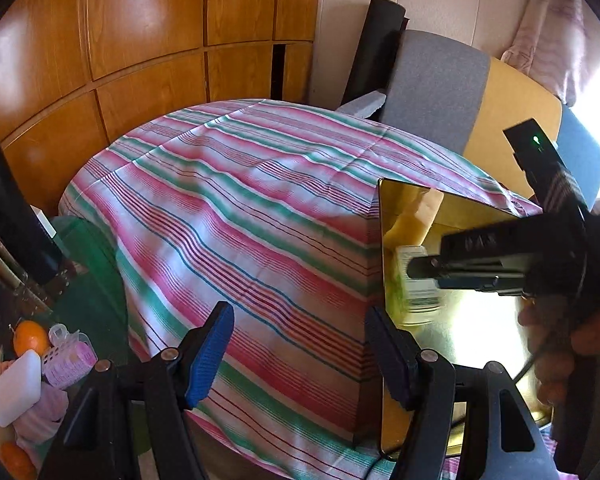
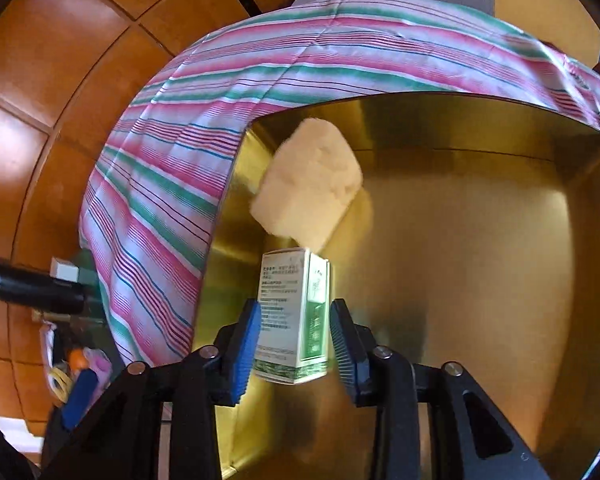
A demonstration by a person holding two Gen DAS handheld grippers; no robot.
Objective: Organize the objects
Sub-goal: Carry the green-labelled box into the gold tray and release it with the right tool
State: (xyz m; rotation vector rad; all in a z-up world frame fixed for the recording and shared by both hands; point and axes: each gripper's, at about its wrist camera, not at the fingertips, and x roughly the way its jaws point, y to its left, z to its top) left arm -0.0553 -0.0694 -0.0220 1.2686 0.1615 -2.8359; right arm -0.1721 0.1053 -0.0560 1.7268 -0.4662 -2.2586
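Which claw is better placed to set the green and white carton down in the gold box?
Right. The right claw has the carton between its fingers over the gold box; the left claw is empty beside it.

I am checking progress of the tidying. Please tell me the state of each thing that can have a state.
gold box: open, no lid on it, striped cloth beside it.
green and white carton: between the right gripper's pads, over the box, blurred.
pale sponge: inside the box, near its left wall.
right gripper: open, small gaps beside the carton.
left gripper: open, holding nothing.
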